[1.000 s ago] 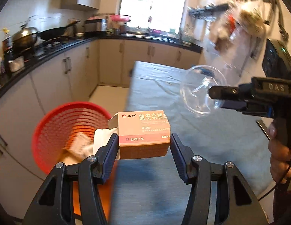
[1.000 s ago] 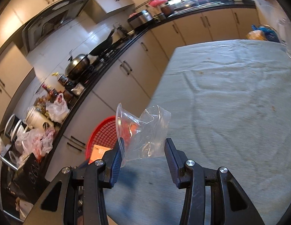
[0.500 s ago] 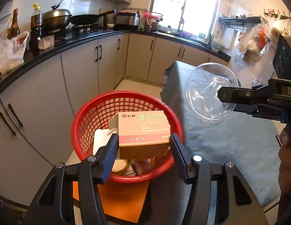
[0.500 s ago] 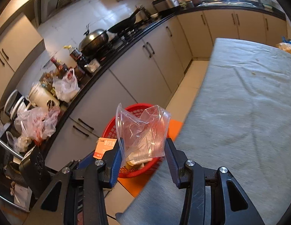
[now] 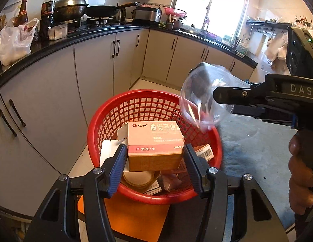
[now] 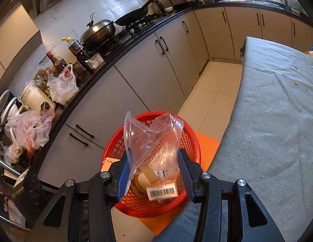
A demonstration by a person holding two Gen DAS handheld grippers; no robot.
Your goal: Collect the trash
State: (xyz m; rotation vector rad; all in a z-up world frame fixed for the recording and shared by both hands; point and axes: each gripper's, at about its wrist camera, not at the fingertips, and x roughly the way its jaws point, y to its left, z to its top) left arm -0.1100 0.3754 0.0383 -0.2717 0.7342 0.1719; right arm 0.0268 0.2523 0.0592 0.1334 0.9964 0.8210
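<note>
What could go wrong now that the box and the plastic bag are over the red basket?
1. The clear plastic bag is light, and the right gripper jaws are opening with it between them; it might drift, cling to a finger, or land outside the red basket.
2. The box in the left gripper hangs near the basket's front rim, so it could catch the rim and tumble onto the floor.

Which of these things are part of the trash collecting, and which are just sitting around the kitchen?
Part of the job:
- red basket
- small box in the left gripper
- clear plastic bag between the opening jaws of the right gripper
- trash already in the basket

Just lying about:
- wok
- lidded pot
- sauce bottles
- white bag
</note>
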